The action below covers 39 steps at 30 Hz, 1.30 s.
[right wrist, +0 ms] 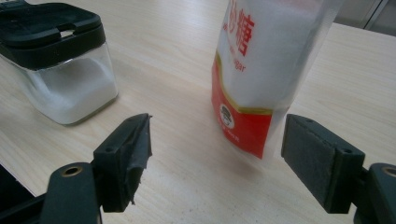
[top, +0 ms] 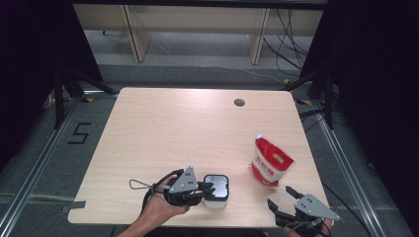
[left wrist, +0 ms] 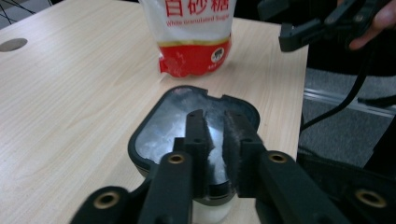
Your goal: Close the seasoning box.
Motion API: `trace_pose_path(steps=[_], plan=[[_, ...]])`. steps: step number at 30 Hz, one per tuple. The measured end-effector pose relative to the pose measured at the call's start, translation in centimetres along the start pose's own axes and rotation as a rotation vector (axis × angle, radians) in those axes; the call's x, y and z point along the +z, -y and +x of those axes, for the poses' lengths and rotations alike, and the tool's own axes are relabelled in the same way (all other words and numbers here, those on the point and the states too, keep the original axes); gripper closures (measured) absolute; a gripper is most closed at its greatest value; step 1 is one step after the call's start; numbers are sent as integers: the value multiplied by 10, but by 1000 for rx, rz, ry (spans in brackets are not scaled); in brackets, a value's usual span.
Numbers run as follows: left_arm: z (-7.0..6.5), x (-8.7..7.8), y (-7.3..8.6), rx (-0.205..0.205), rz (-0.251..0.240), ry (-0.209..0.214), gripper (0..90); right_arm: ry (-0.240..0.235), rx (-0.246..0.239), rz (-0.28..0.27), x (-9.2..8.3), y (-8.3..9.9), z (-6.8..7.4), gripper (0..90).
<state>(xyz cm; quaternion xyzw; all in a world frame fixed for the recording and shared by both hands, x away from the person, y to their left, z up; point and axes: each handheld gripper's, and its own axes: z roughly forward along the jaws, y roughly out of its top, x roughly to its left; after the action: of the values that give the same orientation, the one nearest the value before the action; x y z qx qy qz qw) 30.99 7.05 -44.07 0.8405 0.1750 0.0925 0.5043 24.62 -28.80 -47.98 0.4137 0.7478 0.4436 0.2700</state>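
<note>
Two items on desk (top: 163, 128): upright sugar pouch (top: 271, 160) right of lidded jar (top: 216, 187). Left claw (top: 207, 189) narrow over jar lid, right claw (top: 279, 197) wide, empty.

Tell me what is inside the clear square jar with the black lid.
The clear square jar with the black lid holds a white granular fill, roughly half full. The black lid covers the top, so the fill's upper surface is hidden from above.
</note>
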Motion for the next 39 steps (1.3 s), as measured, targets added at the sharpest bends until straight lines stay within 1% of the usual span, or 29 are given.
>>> trace_pose_path(steps=[2,3,5,6,7,8,9,10,13,16,17,19,20,21,22,23,25,26,27,28,30,31,32,33,34,35,37,38,39], plan=[[2,-4,-1,2,-8,-3,738,-5,9,1,0,-1,1,252],[2,-7,-1,-3,-12,-4,723,0,33,14,-1,0,3,252],[2,-10,0,-12,-15,-1,701,-13,-2,1,0,0,0,253],[2,-12,0,0,-15,-1,686,-17,15,-2,0,0,1,252],[1,-14,1,2,-9,0,670,-14,4,-5,1,0,0,252],[0,-16,1,-6,-7,-1,653,-15,2,2,1,-1,0,252],[0,-18,2,-7,-6,0,633,5,1,-3,0,-1,0,253],[-1,-20,3,-23,-13,3,617,0,28,8,0,0,2,253],[-1,-25,6,-36,-10,11,527,-10,4,2,0,-1,1,252],[1,-30,12,-38,-23,20,465,-18,5,1,1,0,1,252],[0,-32,14,-61,-20,14,448,-18,17,1,0,-1,1,251],[1,-35,17,-41,-20,10,414,-11,12,-4,1,-1,1,247],[2,-39,20,-26,-6,3,407,-16,1,-10,2,0,0,247],[3,-40,22,-14,-6,4,395,-7,27,4,0,0,2,246],[2,-41,26,-37,-4,-6,388,-3,35,4,-1,0,3,244],[3,-42,27,-22,-1,-5,382,-9,39,2,0,-1,3,242],[3,-43,34,-50,11,-18,361,-11,21,-3,1,-1,1,234],[3,-43,36,-45,14,-22,355,-21,0,-6,2,0,0,230],[4,-44,38,-47,14,-15,351,-21,15,-5,1,-1,1,227],[5,-44,40,-30,15,-9,345,-16,13,-8,0,-1,1,223],[3,-44,44,-65,16,-28,321,-16,2,-10,1,-1,0,221],[3,-44,46,-67,18,-32,306,-17,30,-8,1,-1,2,220],[4,-45,47,-48,25,-32,288,-16,21,-14,1,-1,1,219],[2,-46,48,-67,30,-44,276,-13,41,-3,0,-1,3,219],[2,-47,49,-60,31,-45,266,-13,24,-9,0,-1,1,218],[3,-50,50,-56,34,-47,258,-9,40,1,-1,-1,3,217],[3,-54,52,-53,30,-56,242,-15,26,-9,1,0,2,217],[3,-55,54,-64,24,-57,240,-13,53,6,-1,-1,4,218],[3,-57,56,-64,27,-59,239,-17,40,-6,1,-1,3,217]])
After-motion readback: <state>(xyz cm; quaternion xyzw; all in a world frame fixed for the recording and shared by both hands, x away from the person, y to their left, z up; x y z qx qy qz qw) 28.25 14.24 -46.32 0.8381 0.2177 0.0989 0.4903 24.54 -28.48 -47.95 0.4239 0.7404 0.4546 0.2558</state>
